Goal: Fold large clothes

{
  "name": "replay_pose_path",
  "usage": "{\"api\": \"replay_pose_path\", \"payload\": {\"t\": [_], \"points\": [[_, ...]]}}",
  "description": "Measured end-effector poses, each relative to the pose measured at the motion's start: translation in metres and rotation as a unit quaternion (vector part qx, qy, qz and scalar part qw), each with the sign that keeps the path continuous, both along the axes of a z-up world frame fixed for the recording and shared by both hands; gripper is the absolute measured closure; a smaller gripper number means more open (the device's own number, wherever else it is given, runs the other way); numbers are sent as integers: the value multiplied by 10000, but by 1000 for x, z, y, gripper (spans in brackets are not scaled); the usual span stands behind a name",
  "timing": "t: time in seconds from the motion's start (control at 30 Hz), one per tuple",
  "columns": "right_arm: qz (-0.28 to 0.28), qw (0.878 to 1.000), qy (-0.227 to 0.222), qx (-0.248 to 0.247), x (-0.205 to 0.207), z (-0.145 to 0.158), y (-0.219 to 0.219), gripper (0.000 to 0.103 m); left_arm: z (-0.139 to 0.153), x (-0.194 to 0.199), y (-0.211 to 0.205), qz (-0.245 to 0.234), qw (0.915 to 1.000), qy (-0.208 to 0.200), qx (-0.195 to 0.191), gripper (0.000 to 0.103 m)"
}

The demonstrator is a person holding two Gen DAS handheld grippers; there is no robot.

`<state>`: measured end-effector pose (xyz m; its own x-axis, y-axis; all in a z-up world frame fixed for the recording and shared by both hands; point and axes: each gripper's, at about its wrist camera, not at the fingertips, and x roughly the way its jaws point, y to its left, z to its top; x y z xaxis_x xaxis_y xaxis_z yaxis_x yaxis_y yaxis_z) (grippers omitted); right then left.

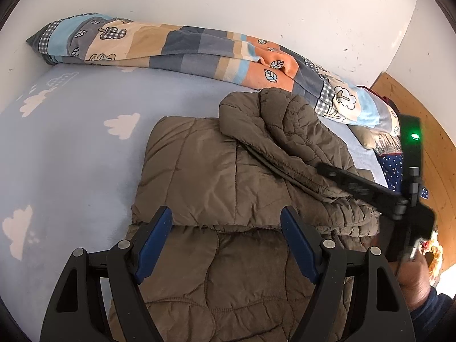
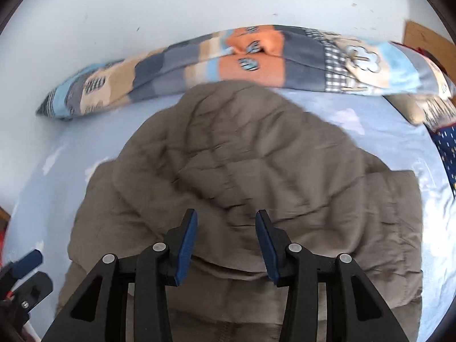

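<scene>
Both grippers, left gripper (image 1: 226,222) and right gripper (image 2: 226,228), hang apart, empty, over the partly folded brown jacket (image 1: 228,171) at frame centre on the bed (image 1: 71,142). Next: grasp the near hem.

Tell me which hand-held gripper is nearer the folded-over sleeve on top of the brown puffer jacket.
Right. The right hand-held gripper reaches in over the sleeve from the side. The left hand-held gripper hangs open over the jacket's lower fold, well short of it.
</scene>
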<state>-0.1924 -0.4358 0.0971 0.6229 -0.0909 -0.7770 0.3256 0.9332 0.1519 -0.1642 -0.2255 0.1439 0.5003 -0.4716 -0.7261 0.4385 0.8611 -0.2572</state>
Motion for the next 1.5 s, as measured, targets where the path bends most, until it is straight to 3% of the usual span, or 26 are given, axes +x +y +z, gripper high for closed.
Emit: {"api": "replay_pose_path", "payload": {"t": [0.2, 0.37, 0.43, 0.57, 0.77, 0.97, 1.17, 1.37, 1.5], "points": [[18, 9994, 348, 23, 16, -44, 6, 56, 1, 2, 4, 65, 10000, -9, -18, 25], [163, 9989, 430, 21, 11, -33, 9, 56, 1, 1, 1, -25, 10000, -6, 21, 25], [188, 9995, 98, 237, -4, -11, 8, 56, 3, -2, 2, -39, 10000, -47, 10, 25], [235, 9990, -157, 342, -57, 19, 13, 56, 7, -5, 6, 10, 9999, -122, 5, 25], [53, 9997, 33, 223, -149, 22, 17, 56, 3, -20, 1, -147, 9996, -203, 161, 25], [-335, 9979, 343, 431, -216, 5, 1, 56, -18, -63, 1, -501, 9982, 56, 330, 25], [-324, 9967, 476, 574, -267, -6, 15, 56, -47, -141, 21, -804, 9936, 313, 723, 25], [-301, 9947, 713, 670, -292, -36, 37, 56, -74, -196, 75, -192, 9952, 518, 802, 25], [-267, 9955, 825, 381, -291, -47, 51, 53, -93, -214, 87, 96, 9952, 399, 891, 25]]}}
